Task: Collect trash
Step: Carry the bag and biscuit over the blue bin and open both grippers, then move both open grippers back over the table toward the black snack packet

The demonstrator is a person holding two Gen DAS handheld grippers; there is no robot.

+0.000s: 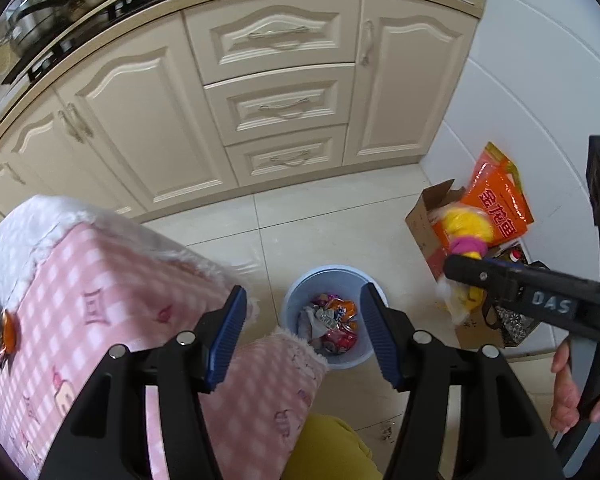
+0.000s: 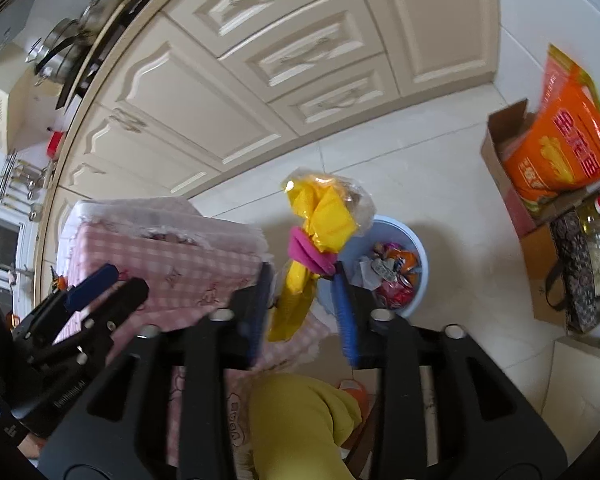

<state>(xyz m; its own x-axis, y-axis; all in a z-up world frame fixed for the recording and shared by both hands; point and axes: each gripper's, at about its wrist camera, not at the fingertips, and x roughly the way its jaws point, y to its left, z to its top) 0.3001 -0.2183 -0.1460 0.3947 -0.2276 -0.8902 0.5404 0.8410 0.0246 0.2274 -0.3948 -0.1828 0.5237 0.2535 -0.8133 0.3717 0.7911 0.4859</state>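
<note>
Kitchen floor [image 1: 340, 216] with blue bin [image 1: 334, 280] of wrappers; left gripper [image 1: 304, 336] jaws wide, empty; right gripper [image 2: 304, 300] jaws parted around yellow wrapper [image 2: 324, 216].

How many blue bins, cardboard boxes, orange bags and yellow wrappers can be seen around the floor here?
Blue trash bin: 1
Cardboard box: 1
Orange bag: 1
Yellow wrapper with pink band: 1
Total: 4
</note>
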